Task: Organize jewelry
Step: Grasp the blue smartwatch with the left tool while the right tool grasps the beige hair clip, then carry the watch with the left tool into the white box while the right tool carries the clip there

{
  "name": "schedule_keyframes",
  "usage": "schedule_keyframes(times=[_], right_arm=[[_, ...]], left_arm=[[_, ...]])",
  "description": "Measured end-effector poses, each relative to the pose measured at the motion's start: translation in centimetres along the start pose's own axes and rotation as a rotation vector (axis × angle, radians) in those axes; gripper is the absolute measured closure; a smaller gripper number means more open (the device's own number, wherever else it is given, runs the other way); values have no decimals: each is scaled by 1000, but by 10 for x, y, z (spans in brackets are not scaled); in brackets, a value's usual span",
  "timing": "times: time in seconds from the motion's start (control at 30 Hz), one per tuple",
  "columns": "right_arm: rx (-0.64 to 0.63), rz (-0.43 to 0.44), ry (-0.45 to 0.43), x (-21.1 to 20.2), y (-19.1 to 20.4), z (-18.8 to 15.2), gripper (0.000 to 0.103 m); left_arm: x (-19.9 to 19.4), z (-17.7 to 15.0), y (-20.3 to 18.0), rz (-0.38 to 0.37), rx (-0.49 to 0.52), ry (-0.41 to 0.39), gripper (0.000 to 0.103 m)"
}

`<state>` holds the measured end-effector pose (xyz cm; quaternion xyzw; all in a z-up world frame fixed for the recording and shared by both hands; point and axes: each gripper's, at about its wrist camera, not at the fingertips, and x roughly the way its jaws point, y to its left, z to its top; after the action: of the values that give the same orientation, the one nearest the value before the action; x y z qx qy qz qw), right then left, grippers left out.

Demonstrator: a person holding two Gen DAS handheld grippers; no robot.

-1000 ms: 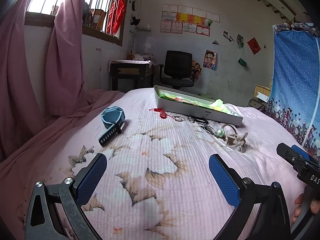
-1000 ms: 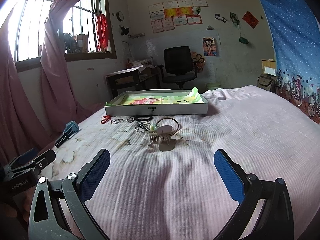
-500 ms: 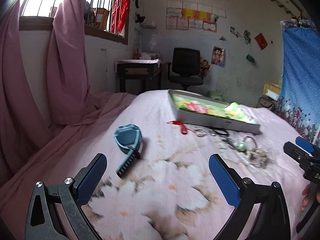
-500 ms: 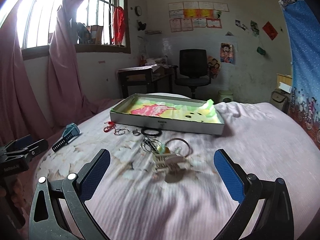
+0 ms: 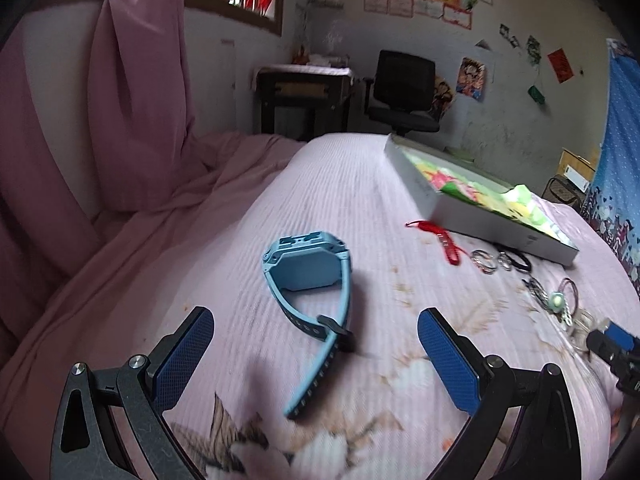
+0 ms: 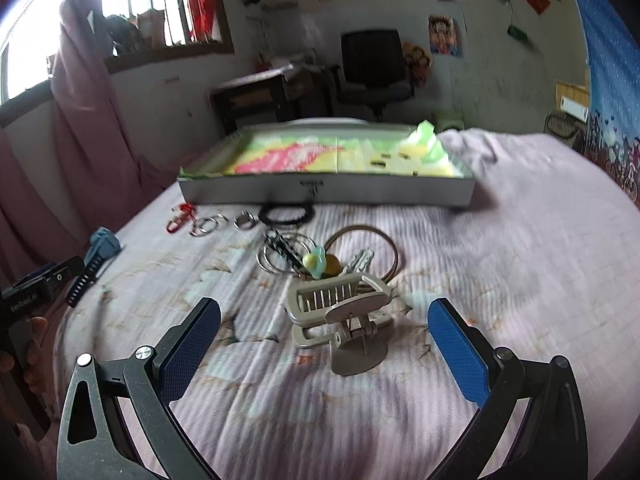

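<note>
1. Both grippers have closed in on the bedspread (image 5: 340,184) within the last second — the left gripper (image 5: 316,354) now hangs just over the blue watch (image 5: 316,280), and the right gripper (image 6: 324,344) over the beige hair claw (image 6: 344,312).
2. Each gripper's jaws stand wide apart, holding nothing.
3. Jewelry lies loose on the bed in front of the white tray (image 6: 328,192): a red cord (image 6: 180,218), silver rings (image 6: 208,224), a black hair band (image 6: 286,214), and a tangle of bangles (image 6: 288,256) behind the claw.
4. Handling, as it looks: the watch seems light, its strap rubbery and floppy, so the stiff case is the surer hold; the claw looks hard plastic and spring-loaded — best pinched across its body.
5. Only the right wrist view shows the tray's colourful lining in full and a hand (image 6: 34,344) holding the left tool; the left wrist view alone shows the watch's buckle and case back.
</note>
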<state>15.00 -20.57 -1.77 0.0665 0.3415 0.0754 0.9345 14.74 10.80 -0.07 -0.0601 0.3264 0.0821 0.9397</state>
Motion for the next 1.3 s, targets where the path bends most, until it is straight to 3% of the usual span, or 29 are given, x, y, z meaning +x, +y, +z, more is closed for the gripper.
schedule_keyframes(times=[0.2,0.47,0.6,0.77,0.97,1.3], right_arm=[[0,23,64,23,2,-1,1],[19,101,77,34,3,-2,2],[2,133,67,34,7,-3,16],[-41,155,57,31,17,-5,23],[-66,185,36,21,23,-11,26],[-42,209,22,15,22,-16,52]], left_arm=[[24,-2,4,-14,-11,57,13],[27,-5,-5,-67,12,64,47],[24,-8,-11,-69,31,57,58],[20,-11,-12,-79,44,44,76],[10,-20,-23,-71,96,6,86],[-12,-31,-30,-152,107,-14,90]])
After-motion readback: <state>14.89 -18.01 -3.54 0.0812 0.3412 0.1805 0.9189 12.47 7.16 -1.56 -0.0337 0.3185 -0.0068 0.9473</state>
